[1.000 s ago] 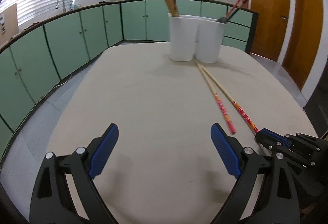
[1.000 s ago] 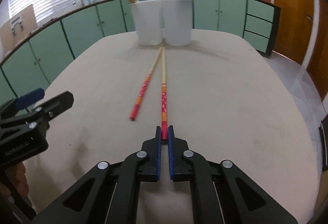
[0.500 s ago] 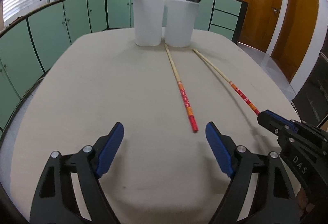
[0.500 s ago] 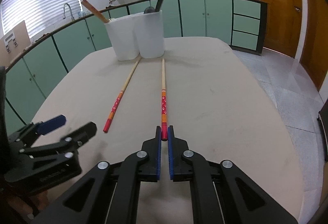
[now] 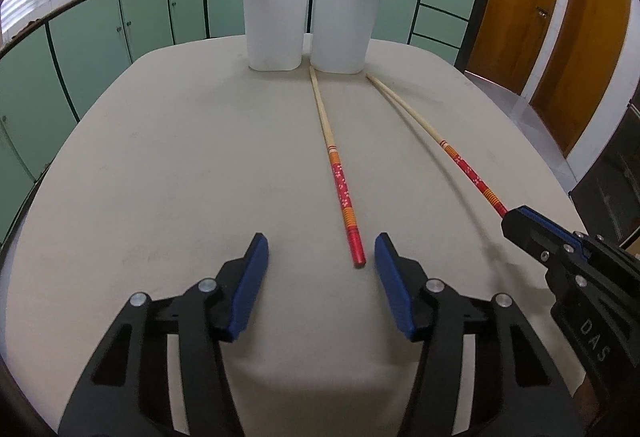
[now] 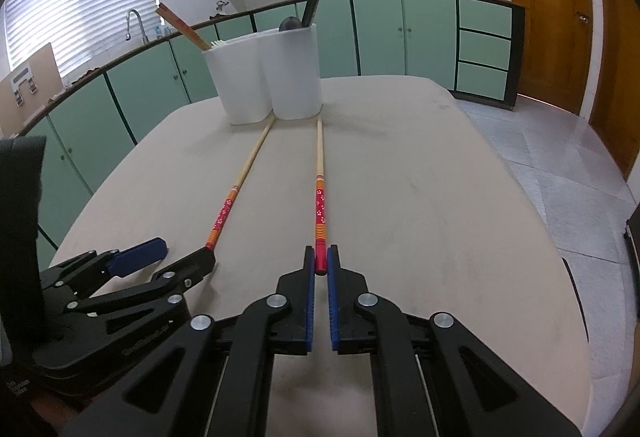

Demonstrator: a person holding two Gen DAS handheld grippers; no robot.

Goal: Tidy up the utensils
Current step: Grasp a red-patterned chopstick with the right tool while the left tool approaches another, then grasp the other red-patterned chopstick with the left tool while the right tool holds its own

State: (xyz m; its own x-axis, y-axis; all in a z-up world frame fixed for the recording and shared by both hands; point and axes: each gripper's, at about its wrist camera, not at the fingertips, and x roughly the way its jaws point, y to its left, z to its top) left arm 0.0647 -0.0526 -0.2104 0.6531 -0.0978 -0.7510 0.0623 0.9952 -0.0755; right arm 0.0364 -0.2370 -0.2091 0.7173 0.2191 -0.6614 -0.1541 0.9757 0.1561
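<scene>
Green kitchen cabinets (image 5: 100, 37), beige table (image 5: 180, 165), chopsticks (image 5: 340, 181)

Two chopsticks lie on the table (image 5: 160, 165), running from the holder (image 5: 314, 25) at its far end toward the near edge, the left chopstick (image 5: 338, 173) beside the right chopstick (image 5: 460, 159). The left one's near end lies between the left gripper's (image 5: 320, 261) fingers, close to the right finger. The right one's near end sits in the right gripper (image 6: 321, 263); utensils stand in both holder compartments.
</scene>
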